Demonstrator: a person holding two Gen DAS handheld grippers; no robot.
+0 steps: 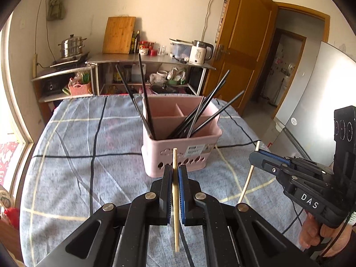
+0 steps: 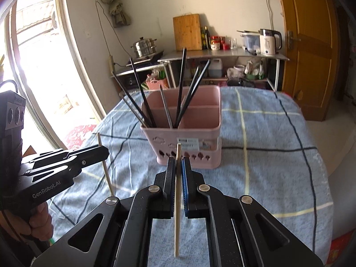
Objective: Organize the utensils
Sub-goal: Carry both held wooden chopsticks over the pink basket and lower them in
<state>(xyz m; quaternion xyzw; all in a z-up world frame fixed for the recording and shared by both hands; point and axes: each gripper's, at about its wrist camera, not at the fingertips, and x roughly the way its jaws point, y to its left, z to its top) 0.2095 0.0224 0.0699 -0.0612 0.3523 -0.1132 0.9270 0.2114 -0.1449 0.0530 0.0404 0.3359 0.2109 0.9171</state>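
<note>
Pale wooden chopstick (image 1: 175,200), thin, round, upright, pinched in left gripper (image 1: 175,171). Second matching chopstick (image 2: 177,200) clamped in right gripper (image 2: 178,162). Both above blue checked cloth (image 1: 77,133), near pink plastic caddy (image 1: 178,155), perforated front, glossy black chopsticks (image 1: 146,102) leaning inside.

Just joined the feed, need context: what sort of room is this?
Probably a home kitchen or dining room: a steamer pot on a cooktop, an electric kettle and a cutting board on a metal shelf.
</note>
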